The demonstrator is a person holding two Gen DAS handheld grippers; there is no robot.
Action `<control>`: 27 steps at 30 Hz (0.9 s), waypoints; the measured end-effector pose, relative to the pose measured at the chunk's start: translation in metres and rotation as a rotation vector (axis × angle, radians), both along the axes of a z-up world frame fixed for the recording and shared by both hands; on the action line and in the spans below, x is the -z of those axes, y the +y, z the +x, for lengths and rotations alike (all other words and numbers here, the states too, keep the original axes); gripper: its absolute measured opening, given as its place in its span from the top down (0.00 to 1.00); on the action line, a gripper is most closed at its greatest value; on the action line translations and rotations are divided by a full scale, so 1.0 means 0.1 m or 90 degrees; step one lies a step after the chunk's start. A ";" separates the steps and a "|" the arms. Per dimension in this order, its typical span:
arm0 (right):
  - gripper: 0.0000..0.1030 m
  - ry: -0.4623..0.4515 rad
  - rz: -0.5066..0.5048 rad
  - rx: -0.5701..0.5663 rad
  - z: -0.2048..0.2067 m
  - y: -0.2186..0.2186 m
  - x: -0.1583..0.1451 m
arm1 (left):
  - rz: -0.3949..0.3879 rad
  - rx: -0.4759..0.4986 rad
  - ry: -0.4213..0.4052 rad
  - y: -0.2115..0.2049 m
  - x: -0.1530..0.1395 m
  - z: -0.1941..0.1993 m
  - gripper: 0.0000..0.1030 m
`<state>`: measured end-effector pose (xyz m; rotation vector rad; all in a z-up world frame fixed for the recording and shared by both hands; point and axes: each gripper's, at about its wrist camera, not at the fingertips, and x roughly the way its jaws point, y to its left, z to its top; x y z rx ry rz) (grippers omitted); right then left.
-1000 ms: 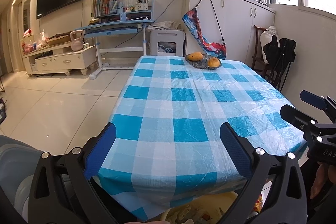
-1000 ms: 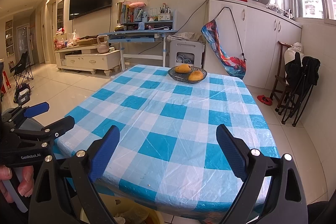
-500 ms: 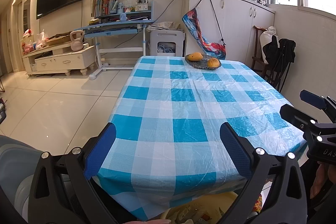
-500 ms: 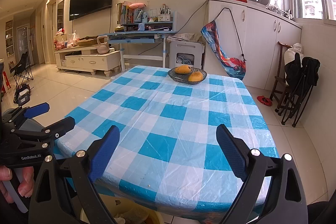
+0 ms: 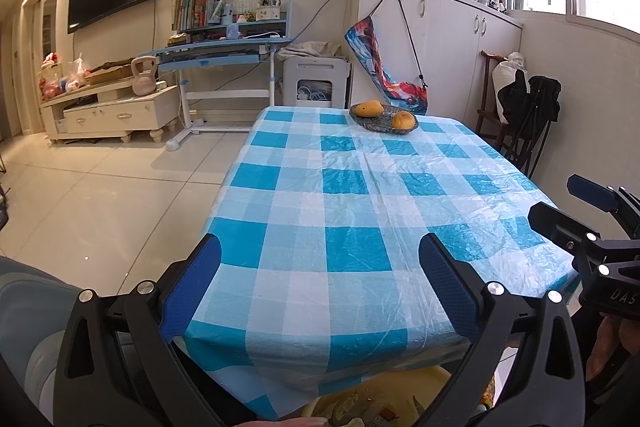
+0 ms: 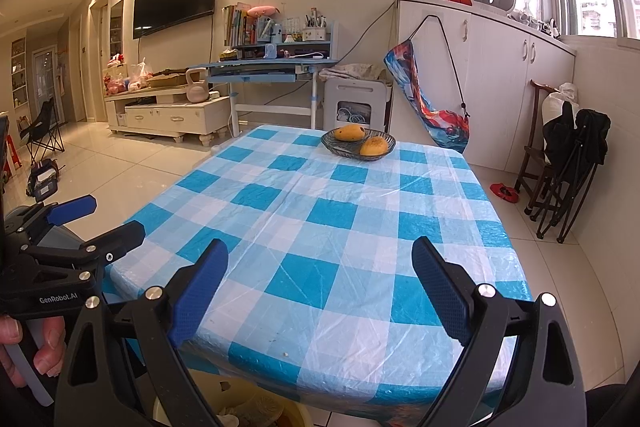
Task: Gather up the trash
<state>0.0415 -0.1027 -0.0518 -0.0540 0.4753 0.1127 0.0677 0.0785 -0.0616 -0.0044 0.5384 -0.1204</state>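
1. Trash sits in the round yellow plastic bin (image 6: 280,413) at your 6 o'clock, low under the near edge of the table; crumpled pale scraps (image 6: 240,411) lie inside it, and in the left wrist view the same bin (image 5: 400,387) shows between your fingers.
2. Your left gripper (image 5: 320,291) is spread wide, its blue-padded fingers (image 5: 192,287) at 8 and 4 o'clock, with nothing between them but the table's near edge beyond.
3. In the right wrist view, that left gripper (image 6: 92,219) shows at 9 o'clock, your hand (image 6: 28,351) wrapped round its handle.
4. The blue-and-white checked plastic tablecloth (image 5: 352,211) covers the rectangular table from 6 o'clock up to 12; its surface is creased, with a few tiny specks (image 6: 285,353) near the front edge.
5. A dark woven bowl (image 6: 352,147) stands at 12 o'clock at the far end, holding two yellow-orange mangoes (image 6: 350,133) that touch its rim.
6. Your right gripper (image 6: 320,291) is likewise wide apart, blue pads (image 6: 440,291) at 8 and 4 o'clock, holding nothing.
7. In the left wrist view, the right gripper (image 5: 568,203) sits at 3 o'clock, just beside the table's right corner.
8. Black folded chairs (image 6: 568,163) lean against the wall at 2 o'clock, well apart from the table.
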 end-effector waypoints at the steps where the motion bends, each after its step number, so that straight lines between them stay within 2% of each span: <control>1: 0.13 0.000 0.000 0.000 0.00 0.00 0.00 | -0.001 0.000 0.000 -0.01 0.00 0.00 0.07; 27: 0.13 0.000 0.000 -0.001 0.00 0.02 -0.01 | -0.016 0.010 0.005 -0.03 0.00 0.01 0.07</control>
